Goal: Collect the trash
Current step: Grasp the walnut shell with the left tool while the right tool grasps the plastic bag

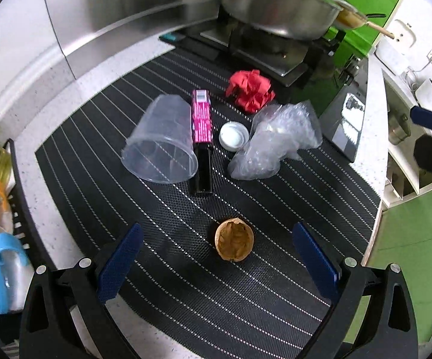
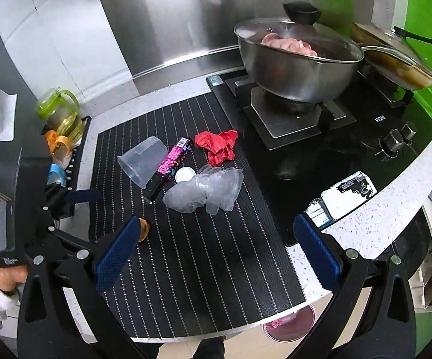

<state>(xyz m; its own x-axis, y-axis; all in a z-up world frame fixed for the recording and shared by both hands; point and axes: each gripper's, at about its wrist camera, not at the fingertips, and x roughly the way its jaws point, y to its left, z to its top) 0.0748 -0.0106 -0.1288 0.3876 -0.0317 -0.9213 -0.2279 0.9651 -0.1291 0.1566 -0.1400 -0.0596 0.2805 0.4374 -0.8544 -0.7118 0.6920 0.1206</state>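
Nothing looks collected yet: the walnut shell (image 1: 234, 243), clear cup (image 1: 161, 143), pink box (image 1: 202, 119), white lid (image 1: 234, 136), plastic bag (image 1: 275, 142) and red paper (image 1: 250, 89) all lie on the striped mat (image 1: 186, 284), while the left gripper (image 1: 216, 264) and right gripper (image 2: 216, 257) hover wide apart, empty.

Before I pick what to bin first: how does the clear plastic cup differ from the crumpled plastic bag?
The clear plastic cup keeps its rigid tapered shape, lying on its side with the mouth open; the crumpled plastic bag is a soft, wrinkled, shapeless heap. The cup lies left of the pink box, the bag on the box's other side. Both are see-through and rest on the striped mat.
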